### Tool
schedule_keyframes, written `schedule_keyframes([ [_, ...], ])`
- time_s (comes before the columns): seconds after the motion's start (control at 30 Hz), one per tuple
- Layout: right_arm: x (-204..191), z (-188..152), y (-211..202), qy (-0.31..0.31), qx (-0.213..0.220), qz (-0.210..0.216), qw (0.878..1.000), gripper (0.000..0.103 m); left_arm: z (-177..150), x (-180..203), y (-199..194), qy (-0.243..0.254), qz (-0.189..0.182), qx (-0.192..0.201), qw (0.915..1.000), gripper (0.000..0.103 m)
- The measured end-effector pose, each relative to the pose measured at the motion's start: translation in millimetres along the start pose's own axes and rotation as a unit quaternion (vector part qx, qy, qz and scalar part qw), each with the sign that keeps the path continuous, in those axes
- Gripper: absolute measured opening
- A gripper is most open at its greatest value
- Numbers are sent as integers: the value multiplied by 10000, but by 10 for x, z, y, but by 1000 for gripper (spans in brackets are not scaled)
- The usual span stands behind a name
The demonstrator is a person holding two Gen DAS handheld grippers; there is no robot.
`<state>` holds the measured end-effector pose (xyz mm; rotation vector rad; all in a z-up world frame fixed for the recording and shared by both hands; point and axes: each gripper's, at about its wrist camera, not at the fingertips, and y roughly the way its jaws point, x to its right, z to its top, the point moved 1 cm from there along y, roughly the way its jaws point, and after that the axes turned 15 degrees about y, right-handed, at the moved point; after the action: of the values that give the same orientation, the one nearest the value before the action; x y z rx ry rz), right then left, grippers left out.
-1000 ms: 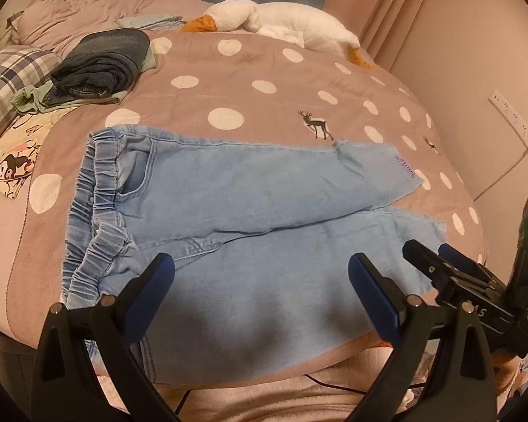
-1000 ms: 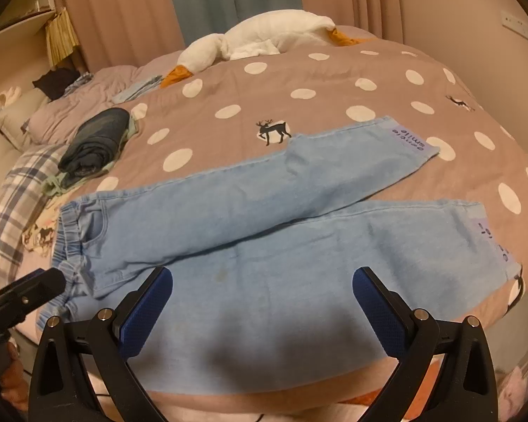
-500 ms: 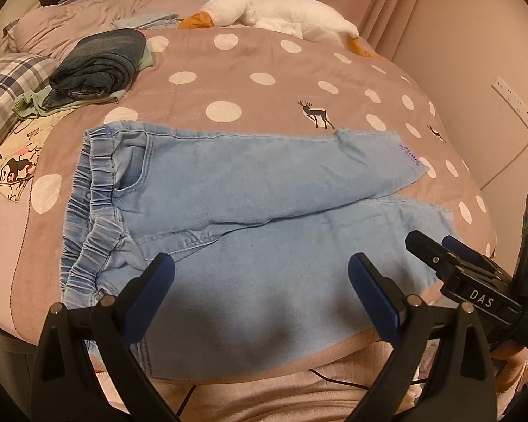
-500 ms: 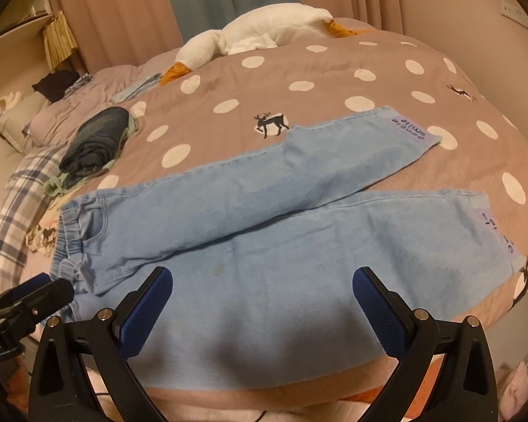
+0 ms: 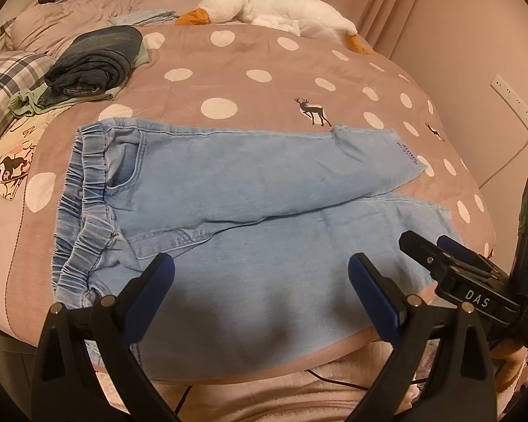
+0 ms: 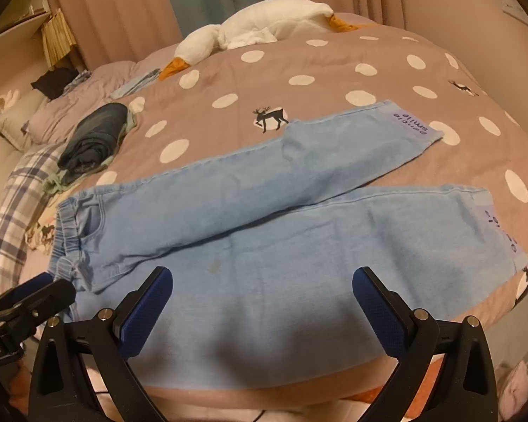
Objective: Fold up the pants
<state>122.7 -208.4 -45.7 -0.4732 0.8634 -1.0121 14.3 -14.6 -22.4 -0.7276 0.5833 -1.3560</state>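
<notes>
Light blue denim pants (image 5: 236, 190) lie flat on the polka-dot bed cover (image 5: 228, 81), elastic waistband at the left, both legs spread to the right, also shown in the right wrist view (image 6: 264, 204). My left gripper (image 5: 260, 281) is open and empty, held above the near leg close to the crotch. My right gripper (image 6: 262, 293) is open and empty, above the near leg's middle. The right gripper shows at the right edge of the left wrist view (image 5: 436, 249). The left gripper shows at the left edge of the right wrist view (image 6: 38, 290).
A folded dark jeans pile (image 5: 95, 59) sits on green cloth at the back left, next to a plaid pillow (image 5: 3, 84). A white goose plush (image 5: 271, 8) lies at the far edge. A wall with a socket strip (image 5: 517, 102) is on the right.
Both grippers have drawn back and slightly up, so the pants sit a little farther away in both views. The pants have not moved. Both jaws stay open.
</notes>
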Motion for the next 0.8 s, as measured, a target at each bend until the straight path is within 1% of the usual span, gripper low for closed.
schedule_keyframes([
  [0.23,-26,0,9,-57,-12,-29,10000,102,-23,8,12,-35,-63,-46,10000,99],
  [0.37,-49,2,12,-131,-12,-153,9998,102,-36,-17,9,-136,-109,-55,9998,99],
  [0.5,-54,7,12,-117,17,-120,9999,102,-48,-37,22,-178,-95,-78,9998,99],
  [0.67,-53,15,17,-179,-5,-234,9996,102,-59,-50,51,-201,-121,-134,9996,98],
  [0.8,-41,21,19,-81,-73,-148,9998,101,-69,-62,62,-219,-150,-185,9995,98],
])
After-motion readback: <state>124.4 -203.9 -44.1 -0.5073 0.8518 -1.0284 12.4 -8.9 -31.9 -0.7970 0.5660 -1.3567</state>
